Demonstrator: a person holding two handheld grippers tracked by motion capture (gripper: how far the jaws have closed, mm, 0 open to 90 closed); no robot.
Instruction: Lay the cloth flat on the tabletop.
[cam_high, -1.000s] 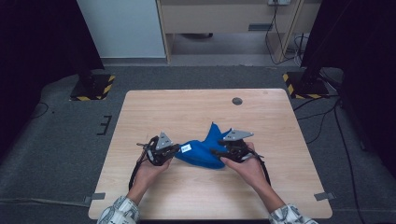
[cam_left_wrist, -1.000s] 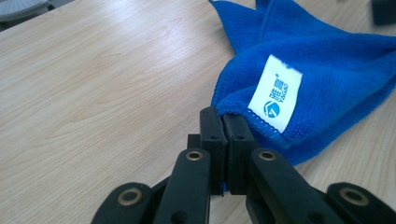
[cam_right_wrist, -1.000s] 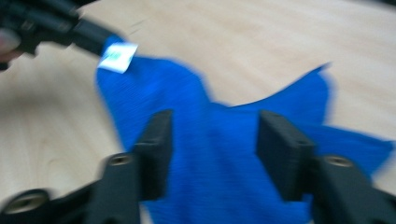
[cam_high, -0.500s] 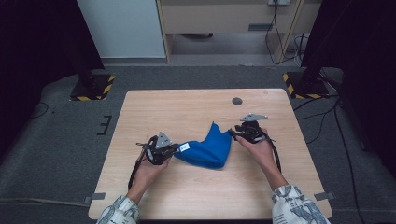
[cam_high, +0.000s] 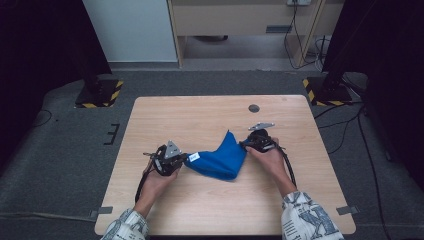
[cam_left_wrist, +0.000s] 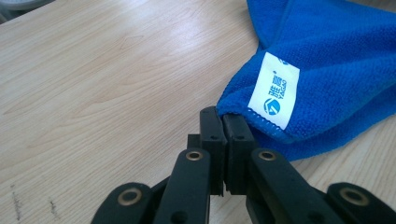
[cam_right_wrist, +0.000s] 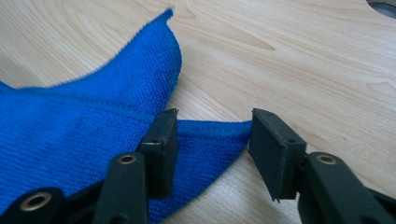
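A blue cloth (cam_high: 220, 157) lies crumpled on the wooden table (cam_high: 200, 115), with one corner peaked toward the far side. My left gripper (cam_high: 184, 159) is shut on its left corner, next to a white label (cam_left_wrist: 274, 91); the jaws (cam_left_wrist: 223, 116) pinch the hem of the cloth (cam_left_wrist: 327, 70). My right gripper (cam_high: 245, 145) sits at the cloth's right edge. Its jaws (cam_right_wrist: 212, 128) have just been opening and stand apart, and a corner of the cloth (cam_right_wrist: 93, 126) lies between them with no pad pressing on it.
A small dark round insert (cam_high: 254, 108) sits in the tabletop beyond the right gripper. Bare wood surrounds the cloth on all sides. Black and yellow stand bases (cam_high: 100, 95) rest on the floor past the table's far corners.
The right hand has moved from the middle of the cloth out to its right edge and lower. The cloth now lies spread wider to the right. The left gripper has stayed put.
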